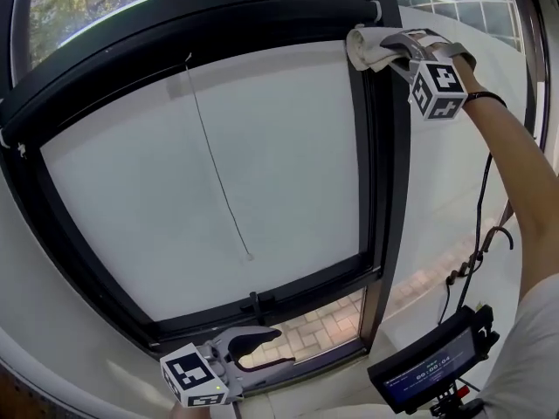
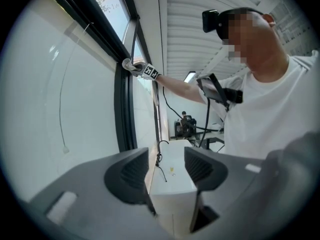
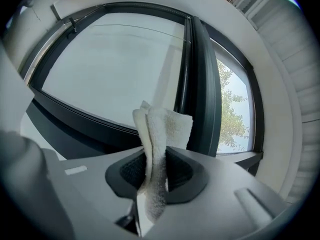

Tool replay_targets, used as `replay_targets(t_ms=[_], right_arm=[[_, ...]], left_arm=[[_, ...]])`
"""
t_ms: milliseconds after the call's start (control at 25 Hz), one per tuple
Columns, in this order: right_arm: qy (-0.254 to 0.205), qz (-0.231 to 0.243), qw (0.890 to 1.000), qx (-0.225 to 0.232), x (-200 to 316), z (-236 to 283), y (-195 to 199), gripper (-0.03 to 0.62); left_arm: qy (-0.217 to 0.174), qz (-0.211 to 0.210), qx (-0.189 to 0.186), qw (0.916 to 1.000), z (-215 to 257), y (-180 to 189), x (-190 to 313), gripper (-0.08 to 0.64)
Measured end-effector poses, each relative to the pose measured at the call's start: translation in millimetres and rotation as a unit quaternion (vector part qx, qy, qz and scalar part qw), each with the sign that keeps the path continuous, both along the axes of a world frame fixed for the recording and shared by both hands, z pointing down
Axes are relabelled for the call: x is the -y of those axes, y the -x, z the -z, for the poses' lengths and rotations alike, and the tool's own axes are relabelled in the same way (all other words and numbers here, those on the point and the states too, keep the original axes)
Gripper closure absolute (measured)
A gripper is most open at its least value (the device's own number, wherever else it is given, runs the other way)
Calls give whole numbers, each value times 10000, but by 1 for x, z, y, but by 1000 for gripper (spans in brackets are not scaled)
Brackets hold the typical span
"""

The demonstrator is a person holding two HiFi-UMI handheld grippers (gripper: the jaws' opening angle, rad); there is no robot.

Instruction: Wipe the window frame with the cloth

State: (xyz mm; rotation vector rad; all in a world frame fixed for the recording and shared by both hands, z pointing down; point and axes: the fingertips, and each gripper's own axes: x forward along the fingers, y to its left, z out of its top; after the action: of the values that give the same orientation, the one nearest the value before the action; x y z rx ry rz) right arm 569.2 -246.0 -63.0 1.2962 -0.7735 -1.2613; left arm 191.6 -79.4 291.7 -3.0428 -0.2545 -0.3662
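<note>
While pinching cloth in right fingers at frame top, wiping the upright; next, likely a steady drag downward; left fingers wide, empty.

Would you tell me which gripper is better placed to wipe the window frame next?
Right. The right gripper holds the cloth at the top of the window frame; the left gripper is open, empty and down low.

The window frame runs off the top edge (screen text unreadably small).
</note>
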Motion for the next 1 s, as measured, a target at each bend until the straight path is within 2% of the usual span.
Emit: replay_targets(t_ms=[400, 1000], right_arm=[[257, 195, 9990, 324, 9, -80, -6, 520], [655, 385, 9910, 1103, 10, -217, -12, 520]], left_arm=[[23, -270, 114, 9996, -6, -21, 1, 318], [59, -258, 314, 9992, -13, -14, -4, 318]])
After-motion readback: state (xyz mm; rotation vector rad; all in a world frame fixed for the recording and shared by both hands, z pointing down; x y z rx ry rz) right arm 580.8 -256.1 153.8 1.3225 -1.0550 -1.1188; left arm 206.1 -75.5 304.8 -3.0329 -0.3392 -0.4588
